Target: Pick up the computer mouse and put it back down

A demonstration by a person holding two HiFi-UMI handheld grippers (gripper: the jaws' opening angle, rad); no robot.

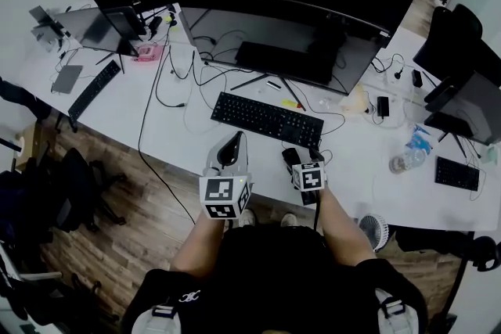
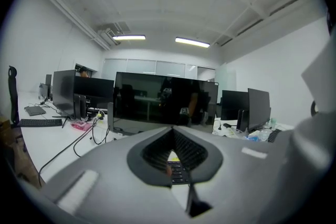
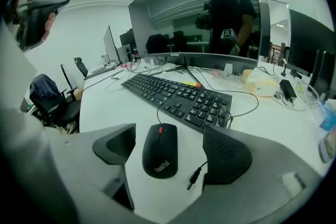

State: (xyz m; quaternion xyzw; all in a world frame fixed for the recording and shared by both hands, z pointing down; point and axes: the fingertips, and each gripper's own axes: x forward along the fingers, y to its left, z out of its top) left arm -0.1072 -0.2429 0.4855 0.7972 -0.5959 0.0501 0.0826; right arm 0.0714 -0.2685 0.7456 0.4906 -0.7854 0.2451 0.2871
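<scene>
At the right gripper: stands spread wide, pinches nothing, straddles the computer mouse without touching it. Shows dark, finely ribbed rubber on the pads, set in smooth grey shells.

For the mouse: lies flat on the white desk near its front edge, between those two pads and apart from both. Looks matte black, low and oval, with a red scroll wheel and pale lettering on the back. Trails a thin black cord from its nose toward the black keyboard just behind.

Just beside one pad: a small black cable plug, loose on the desk. Beyond the keyboard: a wide curved monitor, glossy and dark, on a thin-legged stand.

At the left gripper: presses its ribbed pads together at the tips, holds nothing, points roughly level over the desk's front edge.
</scene>
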